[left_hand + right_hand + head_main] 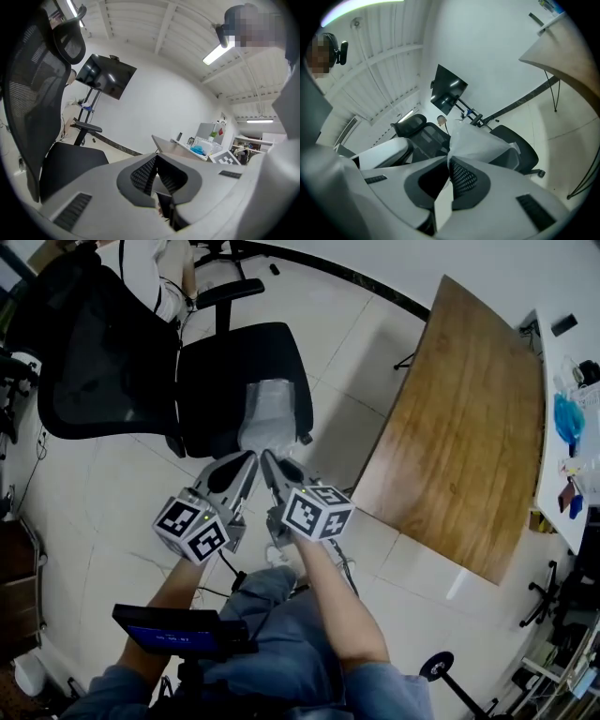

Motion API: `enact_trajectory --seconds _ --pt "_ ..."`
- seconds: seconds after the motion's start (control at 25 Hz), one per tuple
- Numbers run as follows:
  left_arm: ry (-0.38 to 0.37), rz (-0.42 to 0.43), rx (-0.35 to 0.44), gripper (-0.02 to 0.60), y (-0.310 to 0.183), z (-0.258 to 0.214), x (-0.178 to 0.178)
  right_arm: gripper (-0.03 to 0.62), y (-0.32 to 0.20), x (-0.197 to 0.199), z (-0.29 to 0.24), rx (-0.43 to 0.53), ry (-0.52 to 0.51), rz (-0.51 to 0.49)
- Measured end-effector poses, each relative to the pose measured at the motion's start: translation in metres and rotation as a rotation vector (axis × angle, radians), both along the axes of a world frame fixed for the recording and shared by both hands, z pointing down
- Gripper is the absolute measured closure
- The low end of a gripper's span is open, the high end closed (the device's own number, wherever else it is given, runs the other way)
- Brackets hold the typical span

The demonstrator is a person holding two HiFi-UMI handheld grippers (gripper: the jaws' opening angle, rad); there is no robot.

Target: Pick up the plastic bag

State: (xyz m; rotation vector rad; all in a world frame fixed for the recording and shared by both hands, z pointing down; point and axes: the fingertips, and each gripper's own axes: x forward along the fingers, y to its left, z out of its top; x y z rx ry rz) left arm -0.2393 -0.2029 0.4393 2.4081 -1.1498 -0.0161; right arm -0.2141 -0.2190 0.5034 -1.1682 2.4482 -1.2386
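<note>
Just then the right gripper (270, 461) was clenched on the lower edge of the plastic bag (270, 409), a crinkly, translucent whitish sheet held over the padded seat of the black office chair (225, 362). The left gripper (246, 461) had its jaws pressed together just beside that same edge. Pale, glossy floor tiles (122, 493) lay open to the left of the grippers and between the chair and the long wooden table (459, 427), whose smooth curved edge ran well off to the right.
</note>
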Motion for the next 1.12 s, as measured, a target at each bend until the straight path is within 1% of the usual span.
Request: enact_trajectory --seconds 0.12,0.32,0.4,0.52,0.68,0.8,0.92,1.04,1.12 --pt "0.003 -0.009 0.026 0.574 0.001 -0.01 -0.004 0.589 0.002 0.004 -0.018 0.039 0.032 -0.012" --pt "-0.016 -0.017 0.066 0.574 0.008 -0.031 -0.013 0.589 0.007 0.007 -0.058 0.112 0.077 -0.042" --pt "-0.006 -0.027 0.083 0.574 0.009 -0.042 -0.014 0.59 0.002 0.01 -0.079 0.152 0.108 -0.064" --pt "0.01 -0.023 0.107 0.574 0.014 -0.055 -0.014 0.59 -0.008 0.015 -0.105 0.203 0.139 -0.07" --pt "0.026 -0.025 0.126 0.574 0.02 -0.06 -0.015 0.59 -0.013 0.019 -0.128 0.264 0.176 -0.088" --pt "0.056 -0.02 0.128 0.574 0.019 -0.064 -0.005 0.59 -0.011 0.029 -0.143 0.3 0.199 -0.108" --pt "0.066 0.017 0.142 0.574 0.021 -0.07 0.01 0.59 -0.006 0.037 -0.153 0.33 0.205 -0.14" --pt "0.061 0.049 0.158 0.574 0.023 -0.075 0.025 0.59 -0.002 0.049 -0.159 0.337 0.173 -0.173" --pt "0.057 0.06 0.169 0.574 0.026 -0.08 0.038 0.59 0.001 0.064 -0.164 0.343 0.159 -0.182"
